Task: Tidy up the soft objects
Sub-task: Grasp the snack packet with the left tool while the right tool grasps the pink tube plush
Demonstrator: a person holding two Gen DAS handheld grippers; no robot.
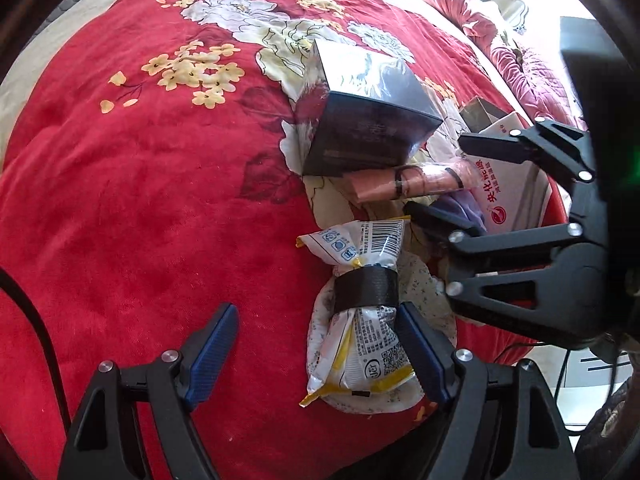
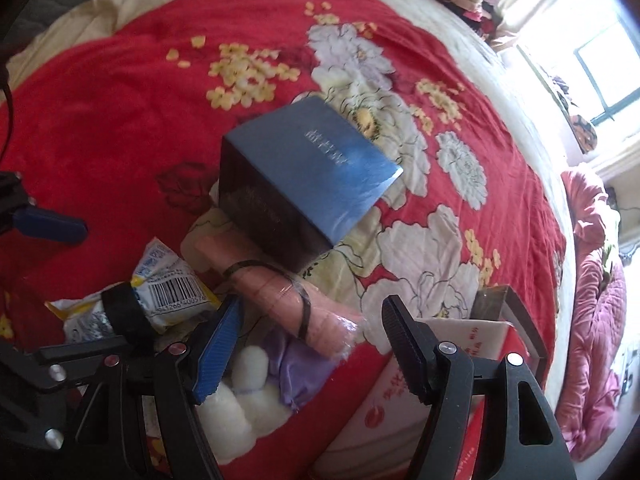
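A white and yellow snack packet (image 1: 362, 312), cinched by a black band, lies on a small floral cloth (image 1: 424, 300) on the red flowered blanket (image 1: 140, 200). My left gripper (image 1: 316, 354) stands open low over it, with the right pad beside the packet's lower end. My right gripper (image 2: 312, 344) is open above a pink plastic-wrapped roll (image 2: 288, 300) with a black band. A purple cloth (image 2: 304, 368) and a white fluffy thing (image 2: 248, 396) lie under its left pad. From the left wrist view the right gripper (image 1: 460, 182) hangs over the pink roll (image 1: 420, 180).
A dark blue box (image 2: 304, 184) stands just beyond the roll. A white carton with red print (image 2: 400, 400) sits at the right, under the right finger. Pink bedding (image 2: 592, 300) lies past the bed's edge. A black cable (image 1: 28, 312) crosses the left.
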